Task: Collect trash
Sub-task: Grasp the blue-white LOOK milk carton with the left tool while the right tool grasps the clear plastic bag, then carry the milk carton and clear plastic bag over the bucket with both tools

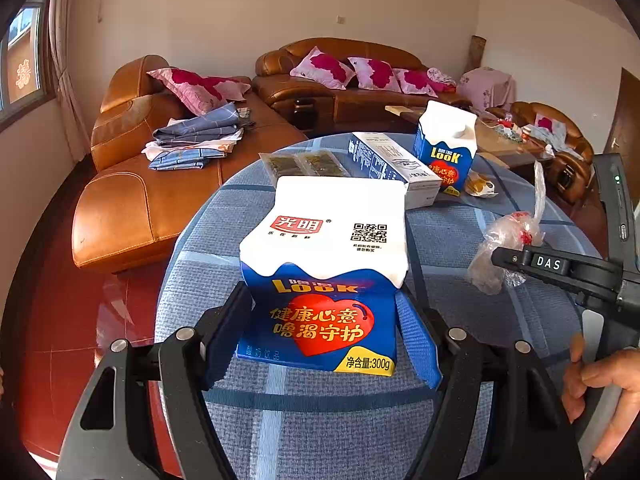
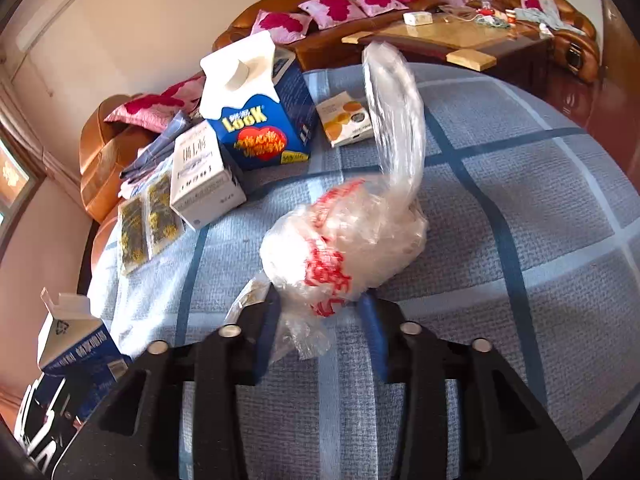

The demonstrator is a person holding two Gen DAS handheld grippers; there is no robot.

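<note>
Sofas (image 1: 168, 184) of tan leather filled the upper half of the left wrist view, strewn with pink-and-red pillows (image 1: 200, 86) and folded blue checked cloth (image 1: 196, 136). Below them a table under a blue plaid tablecloth (image 1: 320, 420) took up the lower centre of both views.

On that cloth, at centre of the left wrist frame, stood a blue-and-white Look yogurt carton (image 1: 324, 280), upright, its red heart label facing the camera. The left gripper (image 1: 322, 336) straddled its base; the left pad touched the carton's side, while a narrow gap seemed to remain at the right pad, so I cannot tell whether the fingers were clamped on it.

A second Look carton (image 2: 256, 120) with a white cap stood upper left of centre in the right wrist view, touching a white rectangular box (image 2: 204, 176) lying on its side. Left of that box lay two clear packets of dark dried leaves (image 2: 146, 220); right of the carton lay a flat biscuit packet (image 2: 346, 118).

At centre of the right wrist view sat a crumpled clear plastic bag (image 2: 348, 240) with red print, one twisted end rising upward. The right gripper (image 2: 320, 320) had its fingers spread, one on either side of the bag's near end, which lay between them.
</note>
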